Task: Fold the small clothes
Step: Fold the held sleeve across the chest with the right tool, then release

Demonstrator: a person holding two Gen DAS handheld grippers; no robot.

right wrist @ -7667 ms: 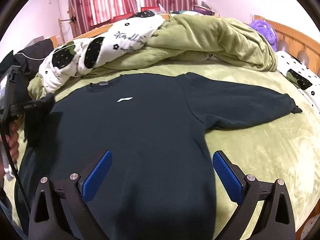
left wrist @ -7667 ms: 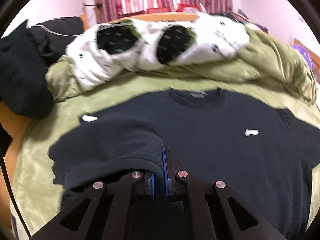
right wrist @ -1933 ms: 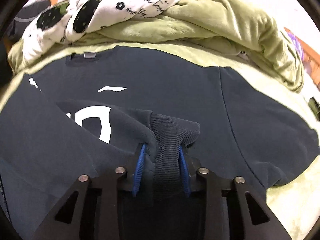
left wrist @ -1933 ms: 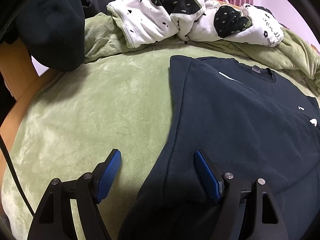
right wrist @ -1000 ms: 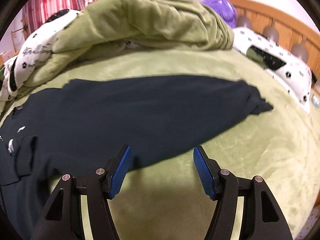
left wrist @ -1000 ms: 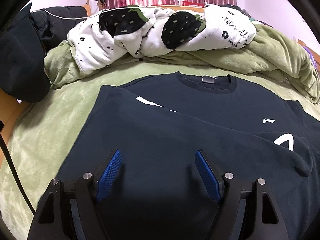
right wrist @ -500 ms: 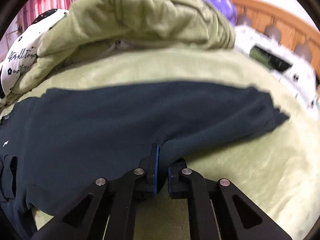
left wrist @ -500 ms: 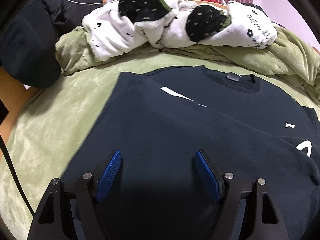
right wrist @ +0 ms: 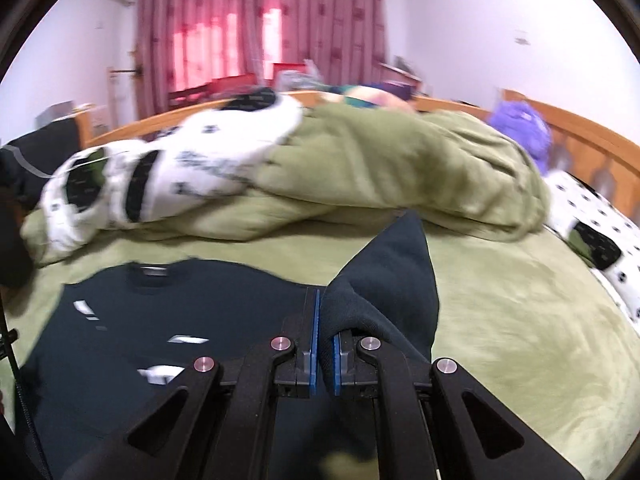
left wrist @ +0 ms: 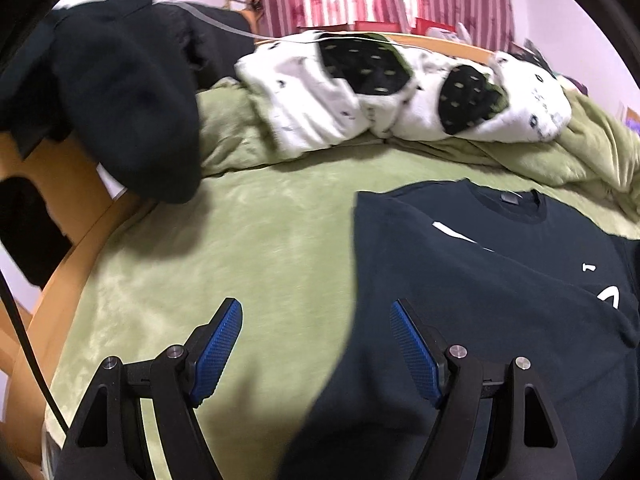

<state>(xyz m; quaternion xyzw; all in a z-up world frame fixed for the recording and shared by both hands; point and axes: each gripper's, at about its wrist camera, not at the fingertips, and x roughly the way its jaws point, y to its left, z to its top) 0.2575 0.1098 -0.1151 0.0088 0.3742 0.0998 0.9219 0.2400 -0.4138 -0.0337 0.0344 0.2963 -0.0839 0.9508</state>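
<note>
A dark navy sweatshirt [left wrist: 480, 280] lies on the green bed cover [left wrist: 248, 248], its left side folded over the chest with white print showing. My left gripper [left wrist: 316, 340] stands open just over the sweatshirt's left folded edge, nothing between its blue pads. In the right wrist view the sweatshirt's body [right wrist: 180, 320] lies flat at the left. My right gripper [right wrist: 325, 336] is shut on the sweatshirt's right sleeve [right wrist: 392, 280], which is lifted off the bed and drapes up and over the right finger.
A crumpled green duvet [right wrist: 380, 176] and a white, black-patterned blanket [left wrist: 400, 92] are piled at the far side of the bed. Dark clothes [left wrist: 120, 108] hang over the wooden bed frame [left wrist: 68, 256] at the left. A patterned pillow [right wrist: 592, 224] lies at the right.
My right gripper closed on the outstretched right sleeve and lifted it up and leftward toward the body. My left gripper shifted left, from over the sweatshirt to its left edge.
</note>
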